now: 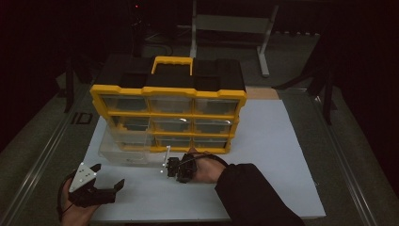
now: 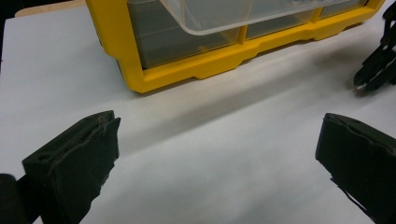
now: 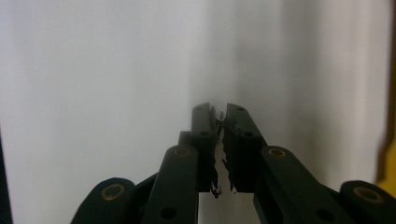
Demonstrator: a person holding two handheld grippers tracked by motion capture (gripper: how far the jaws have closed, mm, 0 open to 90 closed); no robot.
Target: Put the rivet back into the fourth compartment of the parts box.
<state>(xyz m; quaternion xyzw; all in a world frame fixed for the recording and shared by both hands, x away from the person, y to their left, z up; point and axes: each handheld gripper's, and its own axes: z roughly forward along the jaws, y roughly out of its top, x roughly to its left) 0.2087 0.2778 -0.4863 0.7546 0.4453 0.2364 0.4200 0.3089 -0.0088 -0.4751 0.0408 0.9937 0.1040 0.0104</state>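
A yellow and black parts organiser [image 1: 168, 91] with clear drawers stands upright at the back of a white sheet [image 1: 268, 155]. Its bottom-left clear drawer [image 1: 126, 151] is pulled out toward me; in the left gripper view this drawer [image 2: 210, 18] hangs over the yellow frame [image 2: 196, 70]. My left gripper [image 1: 109, 175] rests low at the front left, jaws wide open and empty [image 2: 219, 126]. My right gripper [image 1: 168, 168] is just right of the drawer's front corner, pointing left. Its jaws [image 3: 218, 114] are pressed together over the white sheet; a pale speck at the tips is too small to identify.
A dark sleeve [image 1: 254, 197] reaches in from the bottom right. A metal stand [image 1: 230, 23] is on the floor behind the table. In the left gripper view the right gripper [image 2: 376, 70] shows at the right edge. The room around the sheet is dim.
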